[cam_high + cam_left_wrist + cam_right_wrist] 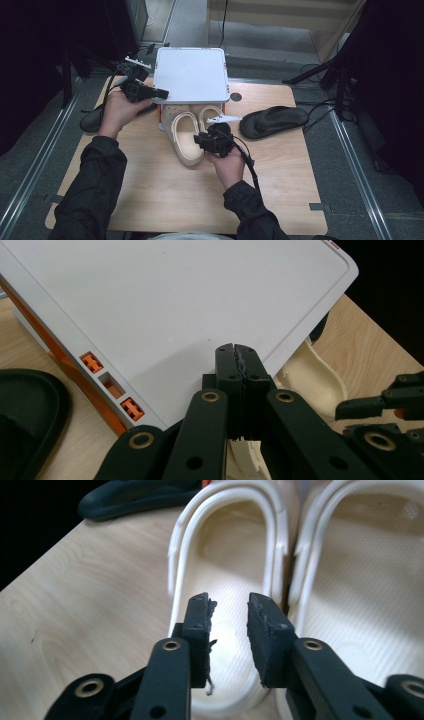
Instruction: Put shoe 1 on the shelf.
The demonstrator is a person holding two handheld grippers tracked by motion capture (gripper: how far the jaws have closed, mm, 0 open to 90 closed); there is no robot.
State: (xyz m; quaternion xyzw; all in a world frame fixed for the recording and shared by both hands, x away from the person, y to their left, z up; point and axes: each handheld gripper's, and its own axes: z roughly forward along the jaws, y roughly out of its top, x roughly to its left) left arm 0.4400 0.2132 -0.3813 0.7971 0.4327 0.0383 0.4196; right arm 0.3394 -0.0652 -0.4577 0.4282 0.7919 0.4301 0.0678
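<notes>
Looks like the cream clogs (187, 135) are sitting mid-frame, toes already tucked under the white rack (191, 75), while the right gripper (228, 617) is hovering spread over one heel and the left gripper (235, 365) is idling pressed shut, so probably nearly done.

High overhead view, two close gripper views (cream clogs (187, 135) shared)

Cream clogs (225, 555) matt foam-like, ribbed insole; table (165, 195) pale wood grain; white rack top (175, 305) smooth plastic.
</notes>
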